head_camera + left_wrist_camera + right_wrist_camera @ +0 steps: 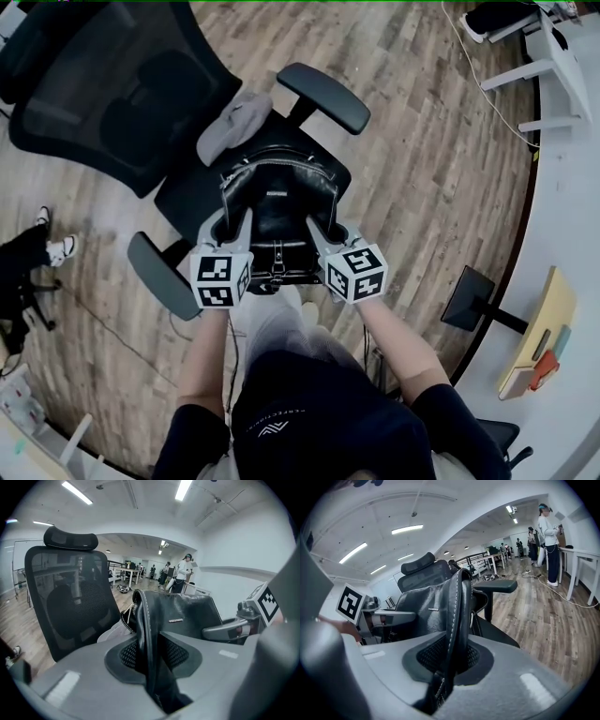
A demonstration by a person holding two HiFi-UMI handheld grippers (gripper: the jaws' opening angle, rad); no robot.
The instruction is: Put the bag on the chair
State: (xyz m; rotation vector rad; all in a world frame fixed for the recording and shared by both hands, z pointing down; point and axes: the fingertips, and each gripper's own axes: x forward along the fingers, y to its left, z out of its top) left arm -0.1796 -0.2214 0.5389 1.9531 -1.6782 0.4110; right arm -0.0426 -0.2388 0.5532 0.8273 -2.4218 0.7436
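A black leather bag (281,202) stands upright on the seat (187,202) of a black mesh office chair (103,84), between its two armrests. My left gripper (230,220) is shut on the bag's left edge, and my right gripper (323,225) is shut on its right edge. In the left gripper view the bag's stitched rim (143,620) runs between the mesh pads of the left gripper (147,653). The right gripper view shows the same on the other side: the bag (424,609) fills the middle and its rim sits between the pads of the right gripper (450,656).
A grey cloth (234,124) lies at the back of the seat. The armrests (323,94) (161,274) flank the bag. A white desk (572,187) with books (534,337) curves along the right. A person's feet (47,246) show at the left; another person (547,536) stands beyond.
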